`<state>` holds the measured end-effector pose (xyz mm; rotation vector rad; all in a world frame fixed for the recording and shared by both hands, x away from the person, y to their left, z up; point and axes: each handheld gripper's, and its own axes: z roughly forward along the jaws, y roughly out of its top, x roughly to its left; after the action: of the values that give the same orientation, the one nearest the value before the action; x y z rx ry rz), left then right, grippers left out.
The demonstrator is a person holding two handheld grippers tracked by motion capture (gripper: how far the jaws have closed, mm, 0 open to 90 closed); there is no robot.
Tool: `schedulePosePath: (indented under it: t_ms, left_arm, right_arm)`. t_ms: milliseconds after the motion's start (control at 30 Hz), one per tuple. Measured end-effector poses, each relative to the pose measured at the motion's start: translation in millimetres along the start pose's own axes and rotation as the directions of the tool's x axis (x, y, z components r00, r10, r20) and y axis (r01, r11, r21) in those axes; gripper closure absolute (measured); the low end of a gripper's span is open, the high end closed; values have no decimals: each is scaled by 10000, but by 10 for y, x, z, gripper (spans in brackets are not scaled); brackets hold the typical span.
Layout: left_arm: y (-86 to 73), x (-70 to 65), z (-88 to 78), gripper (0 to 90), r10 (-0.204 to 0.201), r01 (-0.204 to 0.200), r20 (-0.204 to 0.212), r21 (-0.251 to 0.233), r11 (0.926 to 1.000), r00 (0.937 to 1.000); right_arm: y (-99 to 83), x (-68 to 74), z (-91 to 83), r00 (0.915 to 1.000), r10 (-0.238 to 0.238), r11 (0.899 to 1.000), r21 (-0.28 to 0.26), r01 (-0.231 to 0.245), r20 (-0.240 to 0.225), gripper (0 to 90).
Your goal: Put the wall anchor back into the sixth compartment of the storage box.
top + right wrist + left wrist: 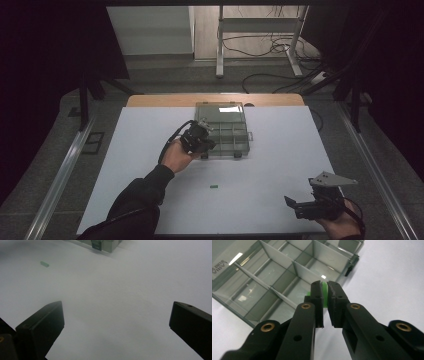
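A clear plastic organiser box (244, 131) with divided compartments lies open at the far middle of the white table. My left gripper (208, 144) hovers at its near left corner, shut on a small green piece (325, 293) held between the jaws (325, 285), just above a near compartment of the box (274, 257). A second small green piece (213, 187) lies loose on the table nearer the person, and it also appears far off as a green piece (44, 263). My right gripper (291, 207) rests at the near right of the table, its jaws (117, 307) wide open with nothing between them.
The white mat (280, 165) covers the table, and a wooden strip (150, 100) borders its far edge. Dark curtains flank both sides. A table frame and cables (270, 47) stand on the floor beyond. A latch at the box's corner (96, 245) is seen from the right gripper.
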<state>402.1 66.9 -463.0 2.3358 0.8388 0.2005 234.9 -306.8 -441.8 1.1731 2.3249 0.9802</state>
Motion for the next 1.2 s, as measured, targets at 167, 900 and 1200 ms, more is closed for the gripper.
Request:
schedulePosePath:
  t_ms: [167, 900, 1200]
  left_arm:
    - [25, 64, 73, 837, -145, 144, -91, -26, 9999, 9999]
    - [59, 114, 139, 667, -370, 371, 93, -104, 9993, 9993]
    - [24, 80, 89, 476, -320, 317, 594, 60, 9995, 9977]
  right_arm:
    - [0, 0, 2, 10000, -6, 10000, 26, 6, -8, 0]
    - [-1, 3, 0, 10000, -19, 10000, 16, 19, -32, 0]
    - [0, 4, 1, 10000, -63, 10000, 11, 63, -33, 0]
